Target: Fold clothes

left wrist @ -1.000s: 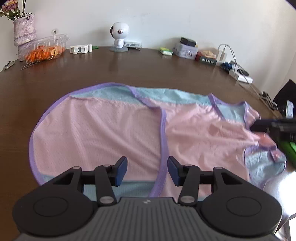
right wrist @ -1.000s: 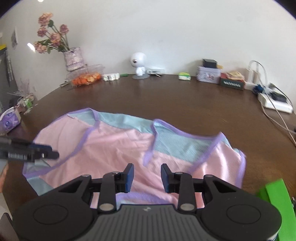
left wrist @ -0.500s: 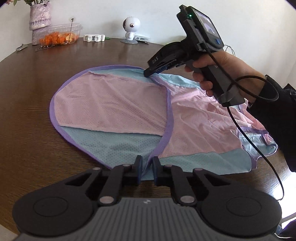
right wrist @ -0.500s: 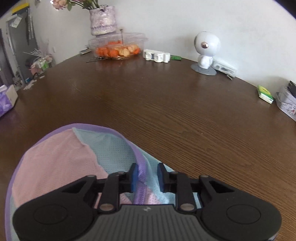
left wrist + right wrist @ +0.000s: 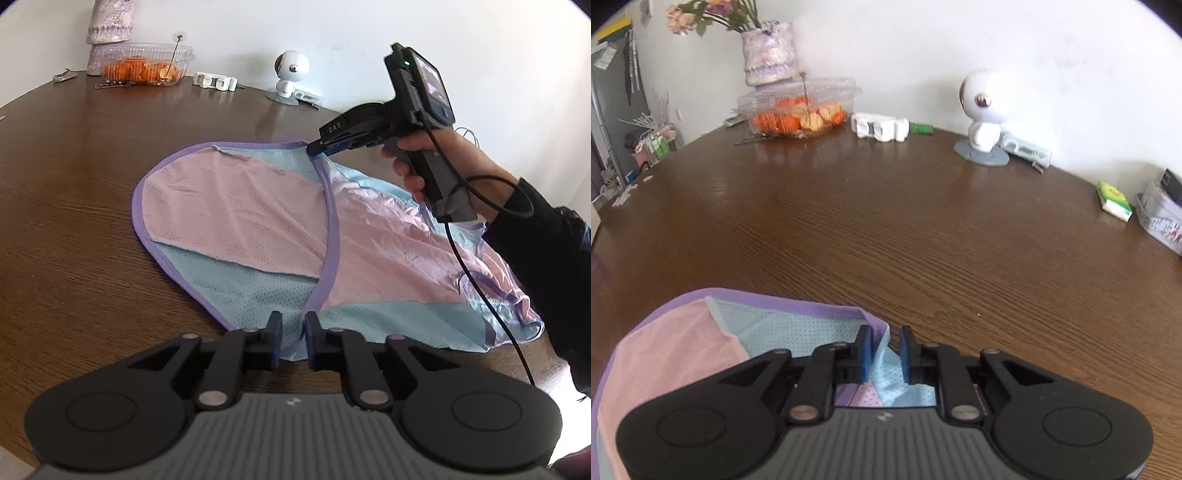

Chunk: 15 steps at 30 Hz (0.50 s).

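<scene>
A pink and light-blue mesh garment [image 5: 258, 229] with purple trim lies on the brown wooden table [image 5: 66, 221]. My left gripper [image 5: 291, 332] is shut on the garment's near edge, where the purple trim meets the hem. My right gripper [image 5: 885, 347] is shut on the garment's [image 5: 672, 354] far edge at the purple trim. In the left wrist view the right gripper [image 5: 325, 147] shows pinching that far edge, held by a hand in a dark sleeve.
A clear box of oranges [image 5: 798, 110], a vase of flowers [image 5: 770, 51], a white round-headed figure [image 5: 982, 110], a white device [image 5: 881, 127], a green box [image 5: 1113, 195] and a tin [image 5: 1161, 218] stand along the table's far edge by the wall.
Both grippers went from open above the garment to shut on its edges. The right gripper moved to the far edge, the left to the near edge. The folded part now lies narrower.
</scene>
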{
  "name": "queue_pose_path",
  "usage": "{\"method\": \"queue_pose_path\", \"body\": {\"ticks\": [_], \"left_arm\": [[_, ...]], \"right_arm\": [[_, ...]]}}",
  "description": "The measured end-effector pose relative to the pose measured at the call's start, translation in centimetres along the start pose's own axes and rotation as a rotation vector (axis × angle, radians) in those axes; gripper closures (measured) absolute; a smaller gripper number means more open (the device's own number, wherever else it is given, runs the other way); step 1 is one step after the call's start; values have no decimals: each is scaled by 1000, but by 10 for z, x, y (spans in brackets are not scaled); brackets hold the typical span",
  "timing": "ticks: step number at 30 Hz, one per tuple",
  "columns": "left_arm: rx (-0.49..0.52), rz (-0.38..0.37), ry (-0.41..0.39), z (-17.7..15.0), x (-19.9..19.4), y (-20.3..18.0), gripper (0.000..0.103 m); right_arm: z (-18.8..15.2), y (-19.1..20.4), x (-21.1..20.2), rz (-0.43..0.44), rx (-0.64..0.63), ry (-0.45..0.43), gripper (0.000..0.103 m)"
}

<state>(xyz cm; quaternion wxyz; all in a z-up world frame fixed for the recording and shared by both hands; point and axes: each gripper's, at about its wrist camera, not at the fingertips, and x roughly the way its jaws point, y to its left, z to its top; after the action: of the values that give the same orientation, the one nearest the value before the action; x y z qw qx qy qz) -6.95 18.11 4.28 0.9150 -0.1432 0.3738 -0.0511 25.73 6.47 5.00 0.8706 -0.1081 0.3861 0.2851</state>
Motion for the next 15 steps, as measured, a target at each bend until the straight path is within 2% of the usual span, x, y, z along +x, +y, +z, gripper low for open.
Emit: {"method": "queue_pose_path", "body": {"ticks": [1,2,4,8,12,15], "left_arm": [[-5,-11,-11,1,-2,2,74],[-3,-19,-14,2,-2,2,73],[20,-32,0,6,1,1,73],[74,-13,39,3,10,-3,73],[90,-27,26,-4,10,0,74],[85,-45,43,-5,6,3,74]], "right_arm": [[-2,-1,-8,4,-5,-19,77],[-4,-1,-17,7,-10,-29,77],[-8,-5,-28,2,-1,-28,77],[-29,-8,-59,-32,11,-17,77],[-82,-20,-108,-46,13,-7,77],[-130,-38,-143,-122,57,9,77]]}}
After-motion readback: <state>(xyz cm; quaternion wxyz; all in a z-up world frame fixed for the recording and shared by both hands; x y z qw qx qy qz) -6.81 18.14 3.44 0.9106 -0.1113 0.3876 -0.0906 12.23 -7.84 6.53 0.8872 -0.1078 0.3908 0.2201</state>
